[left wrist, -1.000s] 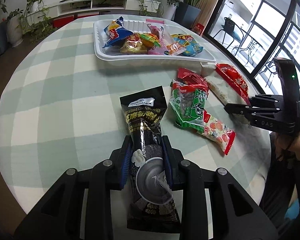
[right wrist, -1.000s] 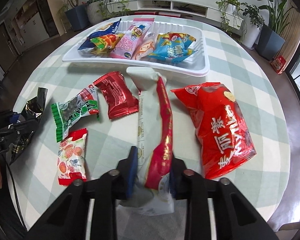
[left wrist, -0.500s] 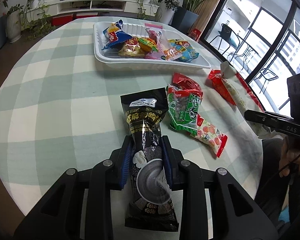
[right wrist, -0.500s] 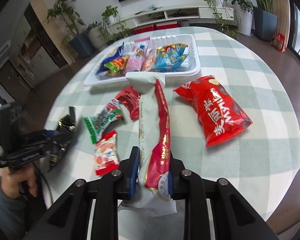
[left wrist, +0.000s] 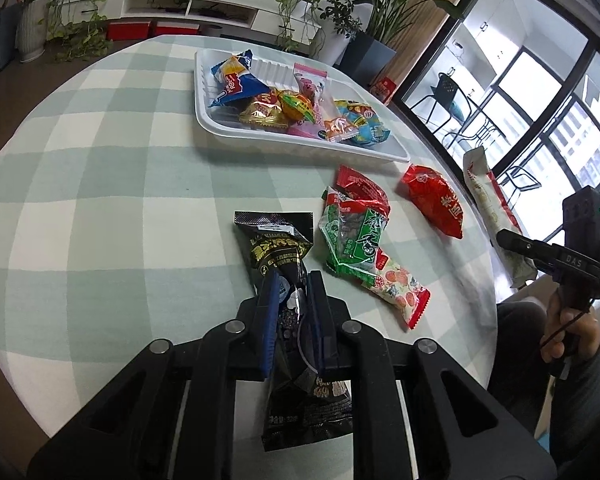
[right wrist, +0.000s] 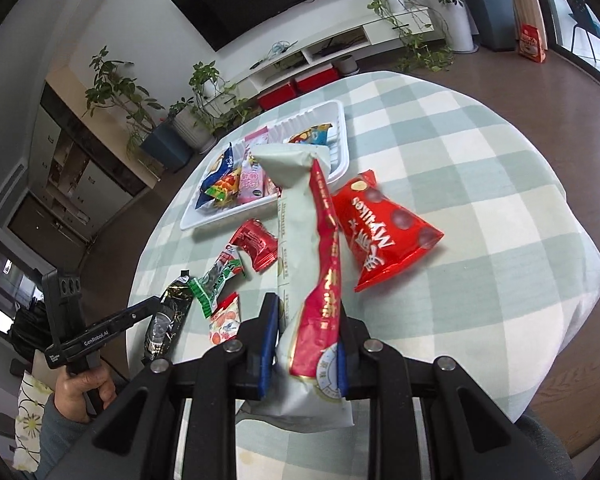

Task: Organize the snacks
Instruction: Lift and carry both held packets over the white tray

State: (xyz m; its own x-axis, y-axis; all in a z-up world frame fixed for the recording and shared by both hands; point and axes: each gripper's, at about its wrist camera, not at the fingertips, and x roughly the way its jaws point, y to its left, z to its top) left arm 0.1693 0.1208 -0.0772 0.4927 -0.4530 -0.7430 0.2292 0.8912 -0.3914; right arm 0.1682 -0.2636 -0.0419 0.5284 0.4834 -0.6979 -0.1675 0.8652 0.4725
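My left gripper is shut on a black snack packet and holds it above the near table edge. My right gripper is shut on a long white and red snack packet, lifted high off the table. The white tray with several snacks stands at the far side; it also shows in the right wrist view. On the cloth lie a green packet, a small red packet, a fruit-print candy packet and a big red bag.
The round table has a green and white checked cloth. The right gripper with its packet shows at the left wrist view's right edge. Plants, a TV shelf and windows surround the table.
Both grippers have risen and pulled back from the table with their packets. The right one has lifted the long packet well clear of the cloth and the view now tilts.
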